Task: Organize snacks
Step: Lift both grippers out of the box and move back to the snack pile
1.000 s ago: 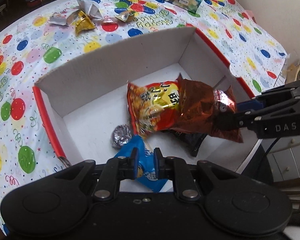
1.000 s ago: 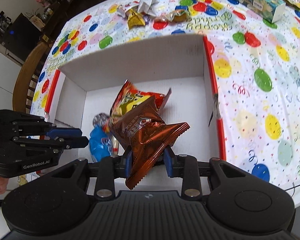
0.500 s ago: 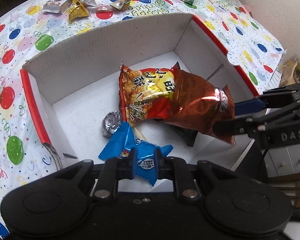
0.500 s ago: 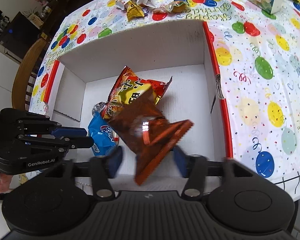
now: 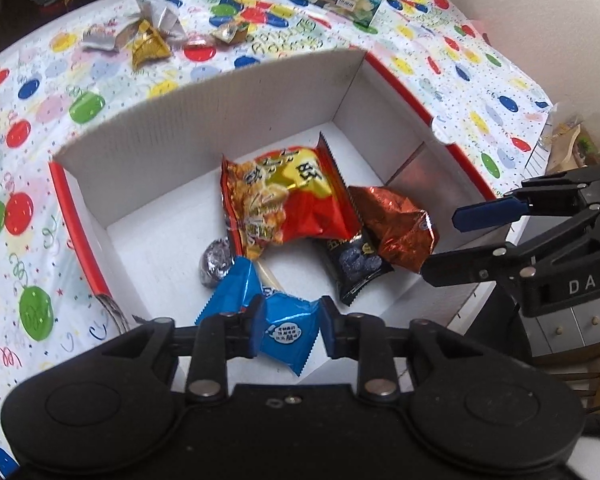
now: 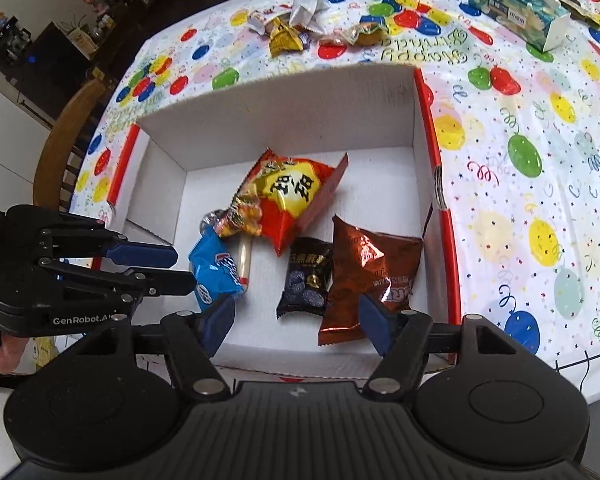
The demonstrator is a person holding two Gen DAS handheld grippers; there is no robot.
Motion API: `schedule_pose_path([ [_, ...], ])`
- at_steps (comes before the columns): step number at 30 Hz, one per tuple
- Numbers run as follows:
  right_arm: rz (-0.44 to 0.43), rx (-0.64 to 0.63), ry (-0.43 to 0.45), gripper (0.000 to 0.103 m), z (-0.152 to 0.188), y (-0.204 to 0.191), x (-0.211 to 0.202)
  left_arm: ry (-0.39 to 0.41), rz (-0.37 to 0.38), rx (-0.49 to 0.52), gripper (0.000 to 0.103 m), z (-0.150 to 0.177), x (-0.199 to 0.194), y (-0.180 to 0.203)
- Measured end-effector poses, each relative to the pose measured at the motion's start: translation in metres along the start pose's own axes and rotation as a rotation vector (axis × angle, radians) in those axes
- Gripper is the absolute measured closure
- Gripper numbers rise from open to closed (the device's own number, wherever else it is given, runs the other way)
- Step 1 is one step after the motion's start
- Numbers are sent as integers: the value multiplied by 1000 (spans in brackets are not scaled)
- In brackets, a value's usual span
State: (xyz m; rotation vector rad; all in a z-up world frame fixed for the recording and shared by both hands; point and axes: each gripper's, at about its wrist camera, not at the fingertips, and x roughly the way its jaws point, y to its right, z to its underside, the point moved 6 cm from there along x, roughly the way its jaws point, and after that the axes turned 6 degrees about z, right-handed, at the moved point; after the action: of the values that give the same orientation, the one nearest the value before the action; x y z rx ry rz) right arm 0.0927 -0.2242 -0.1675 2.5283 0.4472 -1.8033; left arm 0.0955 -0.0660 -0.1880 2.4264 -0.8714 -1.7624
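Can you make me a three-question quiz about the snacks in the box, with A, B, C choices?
1. Where is the copper-brown snack bag?
A. on the tablecloth
B. inside the white box
C. on a chair

2. What colour is the packet between the left gripper's fingers?
A. blue
B. green
C. pink

3. How is the right gripper?
A. shut on the brown bag
B. shut on a lollipop
C. open, holding nothing

Answers: 1 B, the bag lies on the box floor near the right wall. 2 A, the blue packet sits between the fingers. 3 C, its fingers are spread wide apart and the bag lies loose below.
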Motion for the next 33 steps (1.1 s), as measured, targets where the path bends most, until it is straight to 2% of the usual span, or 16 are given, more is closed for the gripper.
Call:
schedule_pose_path([
  [4,-2,-9,28,35,-6,-3,-12,49,-15,20,50,-7,-12,3],
  [5,-3,-12,36,35,-8,-3,-15,65,-23,27,47,-9,-16,4],
  [11,-1,-34,102,35,-27,-7,-40,139,-48,45,38,-26,-34,5],
  [13,0,-38,125,30,-36,-8,-47,168,-64,51,33,-34,-41,5],
  [14,4,-41,139,26,-41,-7,-51,184,-71,52,30,-38,-44,4],
  [18,7,-46,182,26,-63,-5,-66,247,-102,63,19,-56,-58,5],
  [21,11,-41,205,21,-81,-2,-72,287,-123,62,15,-70,-66,3],
  [25,24,-45,228,21,-106,3,-76,329,-150,52,9,-88,-75,-3],
  [27,31,-44,236,21,-119,5,-77,350,-169,43,2,-97,-78,-7],
  [33,46,-48,238,21,-157,12,-67,393,-212,-3,1,-123,-81,-25],
])
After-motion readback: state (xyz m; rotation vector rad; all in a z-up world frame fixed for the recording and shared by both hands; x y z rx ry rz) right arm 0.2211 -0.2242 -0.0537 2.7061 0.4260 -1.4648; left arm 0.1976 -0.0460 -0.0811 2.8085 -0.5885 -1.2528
